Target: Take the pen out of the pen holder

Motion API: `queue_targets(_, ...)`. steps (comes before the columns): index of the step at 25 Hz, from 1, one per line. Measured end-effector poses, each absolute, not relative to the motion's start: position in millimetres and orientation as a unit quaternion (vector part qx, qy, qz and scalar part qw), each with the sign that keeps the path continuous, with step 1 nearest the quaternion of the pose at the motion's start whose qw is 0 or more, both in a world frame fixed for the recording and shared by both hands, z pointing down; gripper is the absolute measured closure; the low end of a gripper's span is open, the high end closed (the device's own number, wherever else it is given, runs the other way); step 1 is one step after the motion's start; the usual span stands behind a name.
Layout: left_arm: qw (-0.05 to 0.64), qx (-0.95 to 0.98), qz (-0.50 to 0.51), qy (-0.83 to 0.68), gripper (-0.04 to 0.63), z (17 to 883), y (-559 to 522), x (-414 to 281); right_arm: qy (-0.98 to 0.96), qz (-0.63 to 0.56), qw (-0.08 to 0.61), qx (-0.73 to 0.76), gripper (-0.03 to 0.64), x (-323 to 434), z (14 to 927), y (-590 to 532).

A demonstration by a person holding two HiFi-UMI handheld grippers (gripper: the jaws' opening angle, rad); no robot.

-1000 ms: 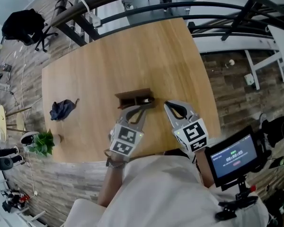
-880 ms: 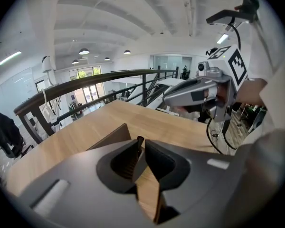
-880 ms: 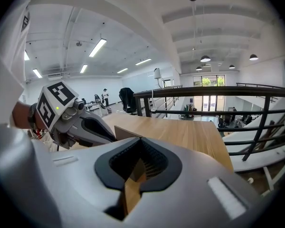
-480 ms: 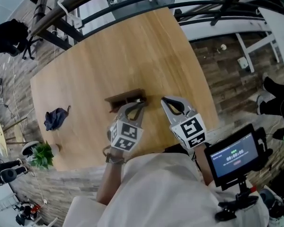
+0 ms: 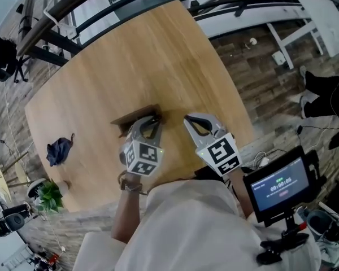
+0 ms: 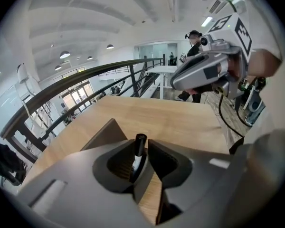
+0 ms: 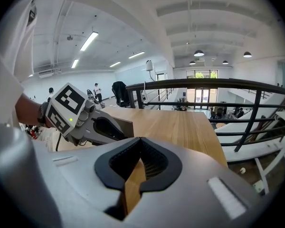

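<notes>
Pen [image 6: 139, 145]: one, upright, pinched in left gripper [image 5: 149, 123], standing in one pen holder [image 5: 128, 121]. Right gripper [image 7: 138, 170] pressed together, empty, over bench [image 5: 130, 55].

wooden table [image 5: 130, 66] | dark cloth [image 5: 57, 150] lying on it | plant [image 5: 47, 195] | lit screen [image 5: 276, 184]

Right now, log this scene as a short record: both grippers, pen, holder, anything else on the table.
left gripper: fingers shut on the pen, at the pen holder
right gripper: fingers together, empty, beside the left one
pen: upright, black cap up, lower end hidden
pen holder: brown box on the wooden table
elsewhere: dark blue cloth, left of the holder
</notes>
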State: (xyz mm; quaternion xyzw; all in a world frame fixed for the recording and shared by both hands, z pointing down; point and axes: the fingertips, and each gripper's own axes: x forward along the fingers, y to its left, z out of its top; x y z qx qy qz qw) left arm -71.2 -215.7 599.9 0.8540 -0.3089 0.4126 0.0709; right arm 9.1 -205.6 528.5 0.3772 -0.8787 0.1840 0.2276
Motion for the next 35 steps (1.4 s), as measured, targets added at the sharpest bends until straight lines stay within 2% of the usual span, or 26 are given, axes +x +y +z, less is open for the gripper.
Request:
queue_targets(23,0.086,0.861,0.406,-0.294,0.508,610.4,-223.2,-69.4,-0.869,0.195,0.229,0.393,0.614,14.2,531.6,-198.5)
queue_targets(35,0.062,0.855,0.397,-0.327,0.528,603.9,-232.3,-71.6,-0.870,0.186,0.226,0.397,0.614,18.5,530.0,-202.5)
